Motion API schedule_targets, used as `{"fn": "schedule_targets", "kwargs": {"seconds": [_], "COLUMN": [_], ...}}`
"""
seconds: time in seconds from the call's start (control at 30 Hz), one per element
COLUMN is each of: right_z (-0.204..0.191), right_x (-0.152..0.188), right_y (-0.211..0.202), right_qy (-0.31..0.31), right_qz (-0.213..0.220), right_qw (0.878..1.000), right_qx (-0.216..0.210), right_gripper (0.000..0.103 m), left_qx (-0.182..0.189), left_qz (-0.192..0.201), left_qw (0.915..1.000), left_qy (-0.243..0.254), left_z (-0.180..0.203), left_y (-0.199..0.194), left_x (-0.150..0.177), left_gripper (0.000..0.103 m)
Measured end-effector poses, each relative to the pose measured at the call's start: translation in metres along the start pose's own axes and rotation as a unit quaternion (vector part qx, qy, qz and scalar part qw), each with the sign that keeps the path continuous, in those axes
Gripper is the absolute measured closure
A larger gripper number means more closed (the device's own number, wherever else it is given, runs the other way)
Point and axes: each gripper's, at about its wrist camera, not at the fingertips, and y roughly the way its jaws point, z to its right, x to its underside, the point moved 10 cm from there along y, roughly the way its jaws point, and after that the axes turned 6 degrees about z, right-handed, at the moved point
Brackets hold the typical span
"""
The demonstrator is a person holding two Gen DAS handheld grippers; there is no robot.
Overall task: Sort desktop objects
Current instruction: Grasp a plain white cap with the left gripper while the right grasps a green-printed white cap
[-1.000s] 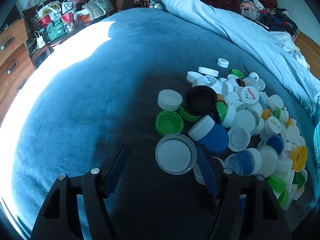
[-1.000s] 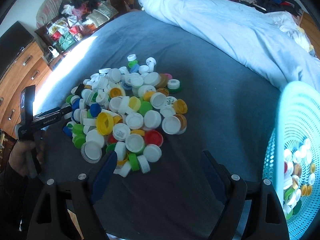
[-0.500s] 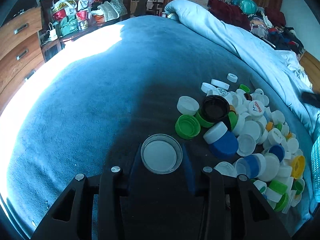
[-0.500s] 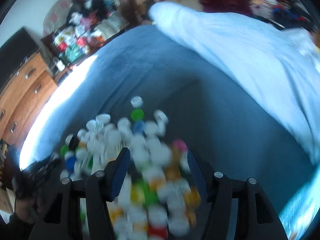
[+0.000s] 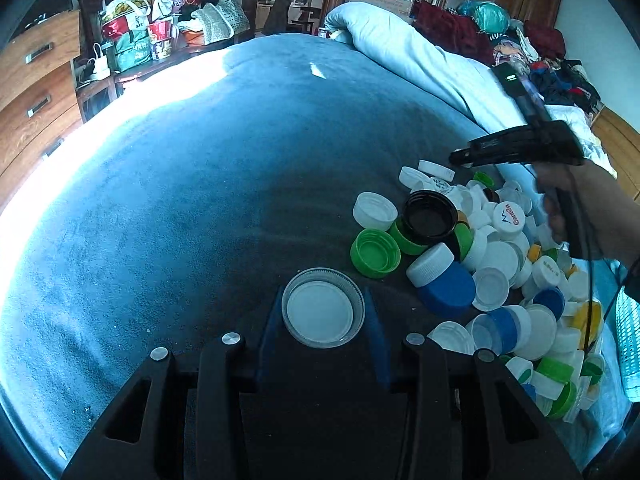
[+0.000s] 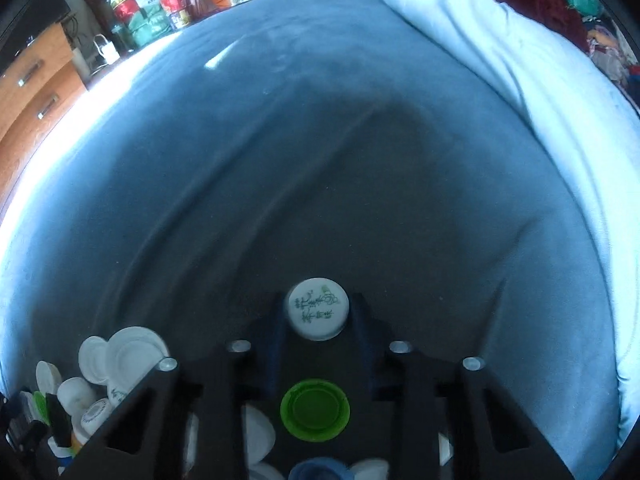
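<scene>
A heap of plastic bottle caps [image 5: 500, 264], mostly white with green, blue and yellow ones, lies on the blue bedspread [image 5: 200, 184]. My left gripper [image 5: 323, 300] is shut on a wide white lid with a clear ribbed rim [image 5: 320, 316], at the heap's near left edge. My right gripper [image 6: 318, 304] is closing tight on a white cap with green print [image 6: 318, 318], and both pads press its sides. An upturned green cap [image 6: 315, 409] lies under that gripper's body. In the left wrist view the right gripper [image 5: 460, 157] hangs over the heap's far edge, held by a hand [image 5: 580, 208].
A turquoise mesh basket [image 5: 630, 344] shows at the right edge. A black jar lid [image 5: 430, 218] and green caps [image 5: 376, 252] sit beside the held lid. A pale blue duvet [image 6: 520, 60] runs along the bed's right side, and wooden drawers [image 5: 36, 80] stand at left.
The left jaws narrowed onto the wide lid. The right gripper swung from beside the basket across the heap to its far edge and shut on the printed white cap.
</scene>
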Motion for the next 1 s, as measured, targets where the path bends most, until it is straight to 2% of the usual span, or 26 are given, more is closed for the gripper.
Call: {"fn": "schedule_targets", "kwargs": {"seconds": [0.17,0.3,0.47,0.53,0.7,1.0], "right_z": [-0.03,-0.056,-0.084,-0.088,-0.054,-0.01], "right_x": [0.023,0.073,0.125,0.138,0.116,0.066], "right_y": [-0.11,-0.195,-0.242,-0.257,-0.296,-0.355], "right_qy": [0.007,0.039,0.057,0.043,0.025,0.03], "right_qz": [0.081,0.122,0.128,0.141,0.217,0.269], "right_qw": [0.996,0.991,0.988,0.988,0.976,0.962], "right_qx": [-0.025,-0.045,-0.061,-0.046,0.004,0.039], "right_gripper": [0.071,0.071,0.071,0.071,0.071,0.07], "left_qx": [-0.014,-0.023,-0.023,-0.031,-0.032,-0.026], "left_qz": [0.014,0.042,0.065,0.075,0.088,0.09], "left_qw": [0.9997,0.9988,0.9976,0.9966,0.9955,0.9955], "left_qy": [-0.013,-0.015,0.0,0.015,0.016,0.015], "left_z": [-0.01,-0.008,0.008,0.015,0.019,0.028], "left_y": [-0.014,-0.044,-0.087,-0.098,-0.113,-0.121], "left_x": [-0.006,-0.019,-0.03,-0.037,-0.048,-0.048], "left_gripper": [0.068,0.068,0.068,0.068,0.068,0.068]}}
